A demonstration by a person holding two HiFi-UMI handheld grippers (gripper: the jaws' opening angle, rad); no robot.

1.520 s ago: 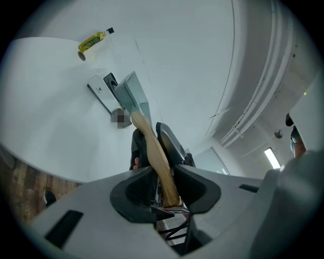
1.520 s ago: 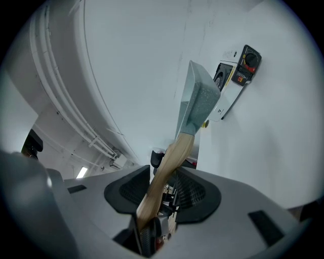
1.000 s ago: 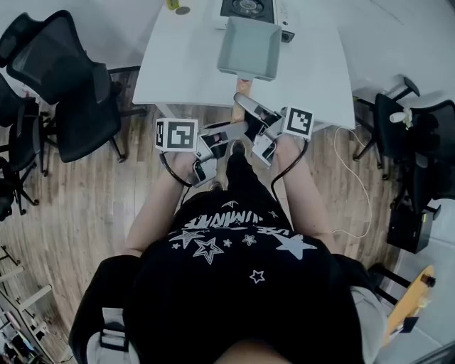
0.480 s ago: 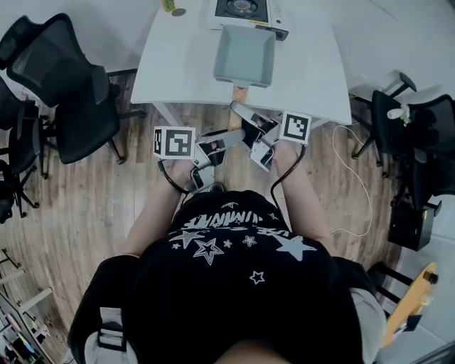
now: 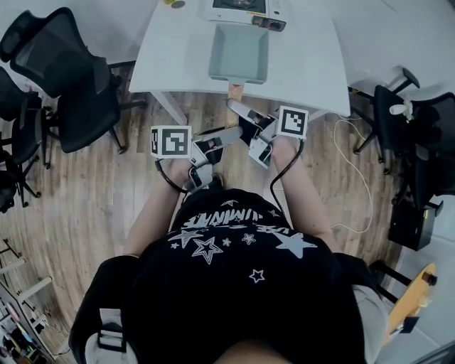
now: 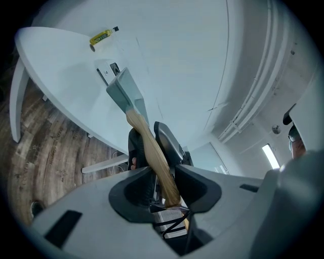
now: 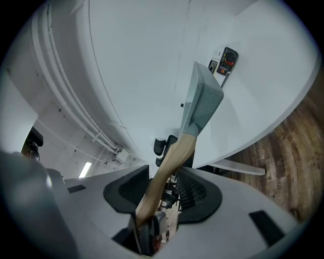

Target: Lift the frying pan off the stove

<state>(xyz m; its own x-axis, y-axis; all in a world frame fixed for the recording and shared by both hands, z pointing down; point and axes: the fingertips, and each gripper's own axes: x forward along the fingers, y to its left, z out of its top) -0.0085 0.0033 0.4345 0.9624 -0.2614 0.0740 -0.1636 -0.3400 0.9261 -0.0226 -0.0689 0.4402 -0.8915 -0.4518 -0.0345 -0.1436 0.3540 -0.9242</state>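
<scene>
As the left gripper (image 6: 163, 177) and right gripper (image 7: 164, 177) both clamp its wooden handle (image 6: 147, 139), the square grey frying pan (image 5: 239, 52) lies over the white table (image 5: 178, 57), just clear of the stove (image 5: 242, 6).

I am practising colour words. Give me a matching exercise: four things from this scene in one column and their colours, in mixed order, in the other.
Things:
1. pan
2. handle
3. chair
4. table

Colours:
A. white
B. black
C. grey-green
D. light brown

Pairs: 1-C, 2-D, 3-B, 4-A
</scene>
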